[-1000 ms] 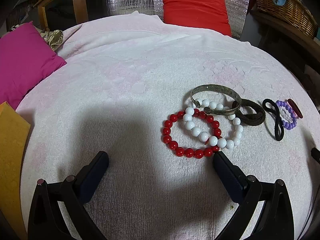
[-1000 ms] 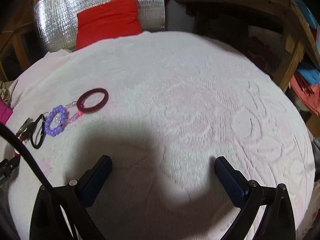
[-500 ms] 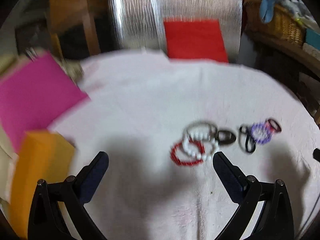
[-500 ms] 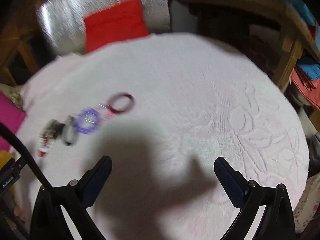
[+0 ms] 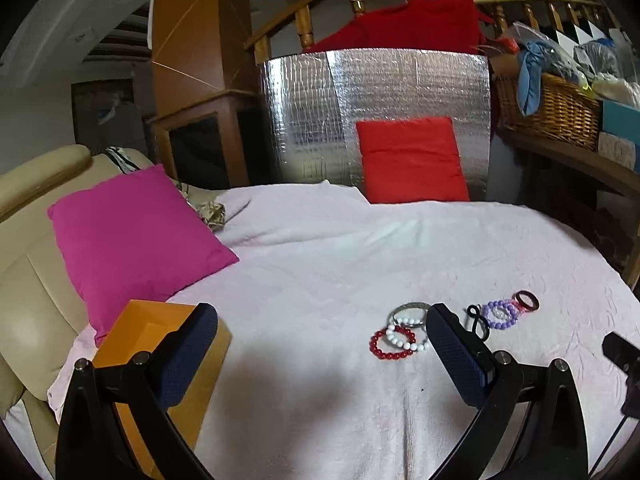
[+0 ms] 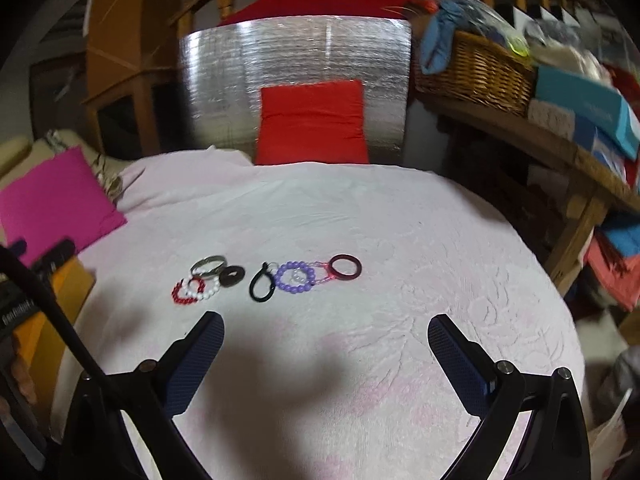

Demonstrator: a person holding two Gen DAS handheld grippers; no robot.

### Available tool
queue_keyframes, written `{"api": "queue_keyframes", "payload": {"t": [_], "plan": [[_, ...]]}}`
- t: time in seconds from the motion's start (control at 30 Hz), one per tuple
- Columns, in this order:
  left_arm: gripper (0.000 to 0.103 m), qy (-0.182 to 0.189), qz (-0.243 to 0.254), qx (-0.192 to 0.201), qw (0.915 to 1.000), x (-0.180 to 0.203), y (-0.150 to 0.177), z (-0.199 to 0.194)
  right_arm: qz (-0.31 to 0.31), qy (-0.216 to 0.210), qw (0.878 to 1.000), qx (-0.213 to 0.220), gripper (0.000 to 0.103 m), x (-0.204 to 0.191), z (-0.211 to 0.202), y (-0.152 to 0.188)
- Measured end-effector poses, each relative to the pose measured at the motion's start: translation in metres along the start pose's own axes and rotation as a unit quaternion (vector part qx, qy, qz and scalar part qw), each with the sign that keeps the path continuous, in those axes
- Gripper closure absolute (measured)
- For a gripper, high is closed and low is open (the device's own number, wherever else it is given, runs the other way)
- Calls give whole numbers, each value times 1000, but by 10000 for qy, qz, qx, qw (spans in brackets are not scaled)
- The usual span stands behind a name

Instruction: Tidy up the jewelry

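1. Pale pink textured cloth [image 6: 400, 240] covers the table, and all the jewelry lies loose on it in a rough row, left of centre in the right wrist view.
2. Nothing looks sorted yet: the orange box [image 5: 160, 332] at the lower left of the left wrist view shows nothing inside, as far as its visible part tells, so I judge the task barely begun.
3. Counted: one red bead bracelet [image 6: 182, 296], one white bead bracelet [image 6: 204, 287], one metal bangle [image 6: 208, 265], one dark brown ring-shaped piece [image 6: 233, 276], one black loop [image 6: 262, 283], one purple bead bracelet [image 6: 295, 278], one maroon bangle [image 6: 345, 267]. A pinkish clear strand between the last two is too faint to count.
4. Left gripper [image 5: 320, 350]: fingers spread wide, holding nothing, above the cloth.
5. Right gripper [image 6: 325, 360]: fingers likewise apart and empty, nearer the frame's bottom than the row.
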State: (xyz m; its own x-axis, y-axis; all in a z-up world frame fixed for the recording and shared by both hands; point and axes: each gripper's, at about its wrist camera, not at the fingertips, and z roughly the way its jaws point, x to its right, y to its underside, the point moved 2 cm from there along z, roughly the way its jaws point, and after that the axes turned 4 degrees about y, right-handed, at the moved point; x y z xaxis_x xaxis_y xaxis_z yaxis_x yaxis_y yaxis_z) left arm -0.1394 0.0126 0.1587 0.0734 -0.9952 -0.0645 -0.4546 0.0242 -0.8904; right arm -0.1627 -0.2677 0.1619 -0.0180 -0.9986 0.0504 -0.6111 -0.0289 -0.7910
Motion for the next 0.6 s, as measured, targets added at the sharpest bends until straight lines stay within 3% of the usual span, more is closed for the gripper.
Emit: {"api": "queue_keyframes", "payload": {"t": [0.3, 0.6], "plan": [[0, -33, 17, -76, 10000, 1, 2, 13, -128, -198, 9994, 237, 0, -19, 15, 3], [0, 81, -21, -241, 9997, 6, 7, 25, 102, -321, 9993, 148, 0, -16, 30, 6]]}}
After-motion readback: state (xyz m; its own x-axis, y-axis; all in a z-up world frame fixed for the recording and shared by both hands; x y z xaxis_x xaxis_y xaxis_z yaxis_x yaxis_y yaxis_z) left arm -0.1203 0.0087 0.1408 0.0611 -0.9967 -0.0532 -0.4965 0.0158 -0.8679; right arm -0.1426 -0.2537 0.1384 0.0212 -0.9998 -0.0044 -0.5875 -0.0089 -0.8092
